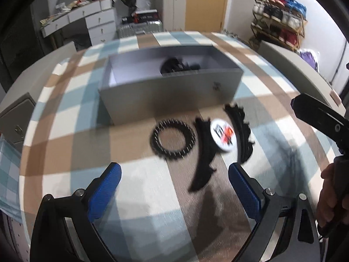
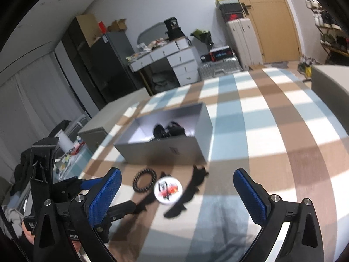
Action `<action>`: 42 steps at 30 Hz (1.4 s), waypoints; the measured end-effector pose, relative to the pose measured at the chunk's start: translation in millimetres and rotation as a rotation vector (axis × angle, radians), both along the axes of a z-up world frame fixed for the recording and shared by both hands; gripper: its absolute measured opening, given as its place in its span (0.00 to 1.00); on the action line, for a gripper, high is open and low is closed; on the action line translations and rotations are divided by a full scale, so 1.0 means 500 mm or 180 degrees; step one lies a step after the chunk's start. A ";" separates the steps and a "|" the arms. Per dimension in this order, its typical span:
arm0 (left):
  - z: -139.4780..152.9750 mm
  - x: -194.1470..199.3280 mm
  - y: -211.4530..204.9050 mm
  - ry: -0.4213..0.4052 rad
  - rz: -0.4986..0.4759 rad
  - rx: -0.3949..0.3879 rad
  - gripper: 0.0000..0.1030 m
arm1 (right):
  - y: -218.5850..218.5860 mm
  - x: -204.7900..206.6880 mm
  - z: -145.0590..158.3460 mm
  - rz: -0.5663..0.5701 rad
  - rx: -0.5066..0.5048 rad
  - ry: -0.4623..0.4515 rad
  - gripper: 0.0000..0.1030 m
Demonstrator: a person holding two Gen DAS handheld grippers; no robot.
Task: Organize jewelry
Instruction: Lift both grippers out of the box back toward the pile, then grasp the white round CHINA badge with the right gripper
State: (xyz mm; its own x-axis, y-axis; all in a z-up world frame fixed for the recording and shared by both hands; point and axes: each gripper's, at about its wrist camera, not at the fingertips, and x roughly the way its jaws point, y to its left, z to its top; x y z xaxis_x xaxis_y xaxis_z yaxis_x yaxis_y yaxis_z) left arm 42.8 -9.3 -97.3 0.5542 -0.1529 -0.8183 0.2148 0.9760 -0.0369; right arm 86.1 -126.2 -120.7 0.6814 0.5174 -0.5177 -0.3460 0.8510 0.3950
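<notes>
1. Left claw spread wide, holds nothing, above the checked bed.
2. Right claw also spread, empty.
3. Badge lies on bed between two black spiky bands, ring just left.
4. Grey box sits far of them, w/ dark items inside, right half.

Left gripper: blue-padded fingers spread wide, nothing between them. Right gripper: fingers likewise spread and empty, held to the right of the left.
</notes>
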 end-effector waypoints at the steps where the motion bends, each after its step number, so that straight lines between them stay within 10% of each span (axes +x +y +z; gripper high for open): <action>1: -0.003 -0.001 -0.001 0.0027 -0.0016 -0.0016 0.93 | -0.003 -0.003 -0.004 -0.0008 0.0005 0.0014 1.00; 23: -0.024 -0.023 0.085 -0.0132 0.0341 -0.0225 0.93 | 0.108 0.067 -0.057 0.0836 -0.0068 0.0437 0.78; 42: -0.035 -0.003 0.115 -0.0101 0.0384 -0.0407 0.93 | 0.170 0.079 -0.068 0.0895 -0.1075 0.0274 0.63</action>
State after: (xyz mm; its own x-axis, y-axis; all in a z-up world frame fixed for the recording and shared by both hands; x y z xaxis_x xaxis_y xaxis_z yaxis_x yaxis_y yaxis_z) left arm 41.4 48.4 -114.7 0.6000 -0.1855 -0.7782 0.0995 0.9825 -0.1575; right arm 125.7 -41.2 -154.5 0.4855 0.4685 -0.7381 -0.5603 0.8148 0.1487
